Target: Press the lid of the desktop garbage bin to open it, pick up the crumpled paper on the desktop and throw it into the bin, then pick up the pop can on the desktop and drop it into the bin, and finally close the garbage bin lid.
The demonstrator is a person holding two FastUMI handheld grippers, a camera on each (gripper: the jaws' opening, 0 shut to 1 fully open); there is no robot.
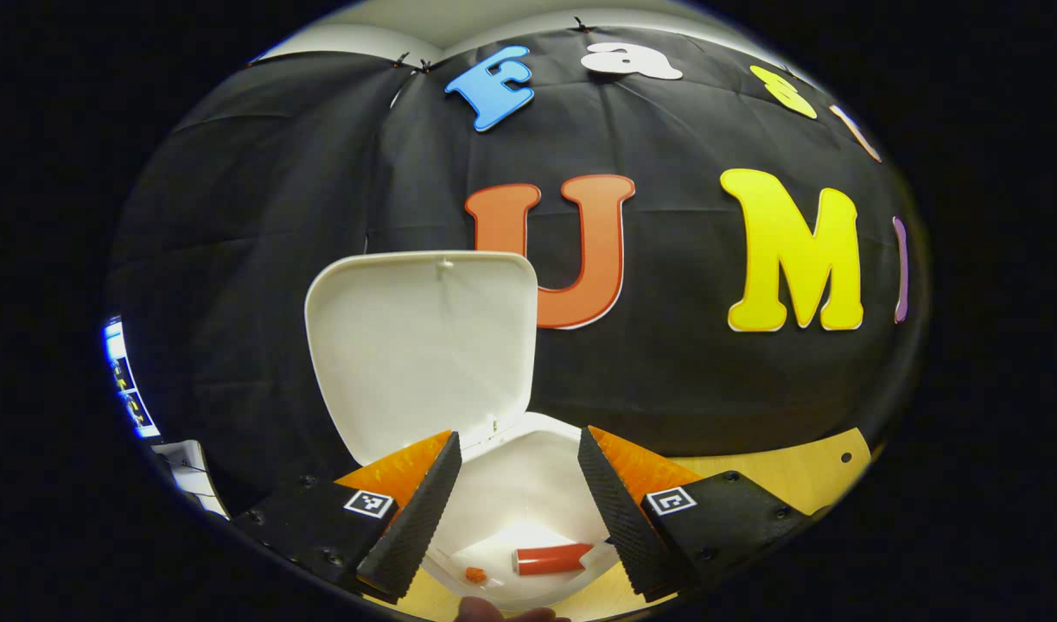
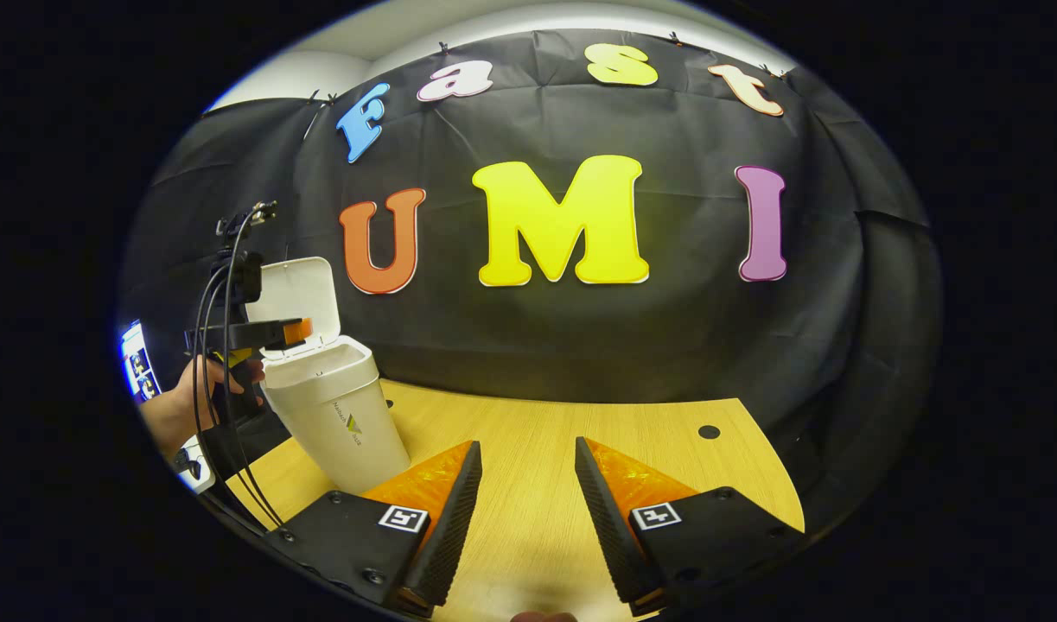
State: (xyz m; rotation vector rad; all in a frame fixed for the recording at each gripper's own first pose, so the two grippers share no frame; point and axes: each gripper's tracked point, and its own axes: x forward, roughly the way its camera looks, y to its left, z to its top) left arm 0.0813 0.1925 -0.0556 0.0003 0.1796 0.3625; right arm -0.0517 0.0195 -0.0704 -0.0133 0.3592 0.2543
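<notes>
- The left gripper (image 1: 515,505) is held over the open garbage bin (image 1: 528,458), its jaws spread wide with nothing between them.
- The pop can (image 1: 552,560) is seen lying on its side at the bottom of the bin, directly below the gap between those jaws; a small orange scrap (image 1: 474,574) lies beside it, and pale material under the can may be the crumpled paper, though that cannot be told for certain.
- The lid (image 1: 424,354) stands upright on its hinge, just beyond and above the left finger of the left gripper.
- The right gripper (image 2: 519,510) is held low over the counter (image 2: 580,432), its jaws also wide and empty, with bare wood ahead of them.
- From the right gripper view the bin (image 2: 338,415) is seen well off to the left of the jaws, with the left gripper (image 2: 286,333) and the hand (image 2: 191,397) holding it at the bin's mouth.
- Both drops appear done, so closing the lid is judged to be the step in hand.
- It is best done by lifting the left gripper clear of the rim, bringing it behind the lid's top edge, and pressing the lid forward and down until it seats.
- Pressure is best kept light and over the bin's middle, since a tall narrow bin may tip or slide.
- Open room lies to the right of the bin across the counter; the cloth wall stands close behind the lid, so space there is tight.
</notes>
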